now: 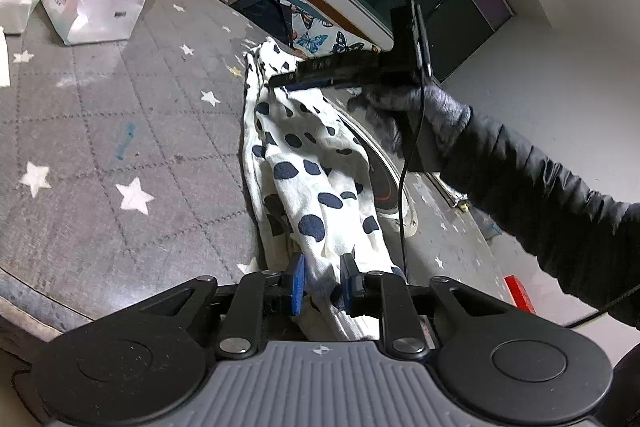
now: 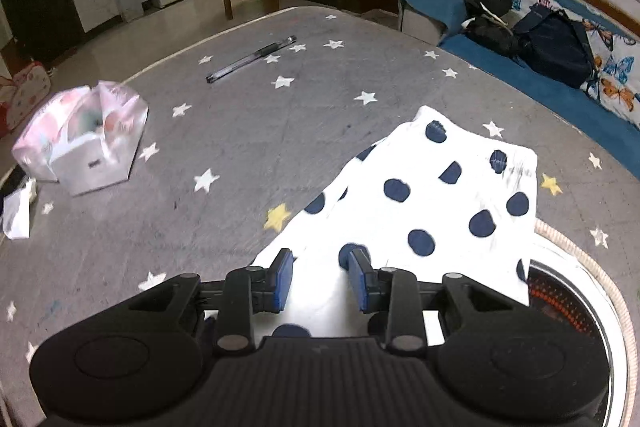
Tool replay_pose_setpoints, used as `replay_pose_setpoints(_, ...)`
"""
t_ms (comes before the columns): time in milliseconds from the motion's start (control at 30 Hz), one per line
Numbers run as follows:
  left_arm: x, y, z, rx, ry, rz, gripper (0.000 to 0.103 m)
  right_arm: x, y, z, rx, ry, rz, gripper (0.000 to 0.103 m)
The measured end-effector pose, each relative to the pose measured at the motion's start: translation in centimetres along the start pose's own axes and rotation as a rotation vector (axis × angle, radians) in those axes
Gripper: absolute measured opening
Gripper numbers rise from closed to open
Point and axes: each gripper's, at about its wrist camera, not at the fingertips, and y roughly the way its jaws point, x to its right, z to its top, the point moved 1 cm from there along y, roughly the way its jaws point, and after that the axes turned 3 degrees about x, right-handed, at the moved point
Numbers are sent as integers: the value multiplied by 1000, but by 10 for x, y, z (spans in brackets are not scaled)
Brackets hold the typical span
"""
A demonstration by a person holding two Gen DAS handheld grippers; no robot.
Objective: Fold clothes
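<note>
Both tongs gripping, raised off the surface

The left tongs (image 1: 322,281) are pinching cloth between blue pads; the right tongs (image 2: 320,281) are sitting part-closed, their grip unclear, with the gloved right hand (image 1: 416,115) reaching in from the right.
</note>
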Motion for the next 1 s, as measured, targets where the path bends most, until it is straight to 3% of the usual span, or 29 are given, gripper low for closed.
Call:
replay_pose_setpoints(300,1,-3,32,59,68,41,21,2,-1,-19,0,-13,-82,26)
replay_pose_setpoints(533,7,30,77,116,169,114,21,3,-5,-13,60,41,-44,27)
replay_pose_setpoints(633,5,49,96,123,202,134,18,4,3,-16,44,45,-83,27)
replay_pose_setpoints(800,-5,81,110,80,220,154,18,19,-4,-22,49,98,-75,28)
replay_pose_setpoints(1000,-6,96,99,5,222,101,18,28,-39,-37,57,82,-21,32)
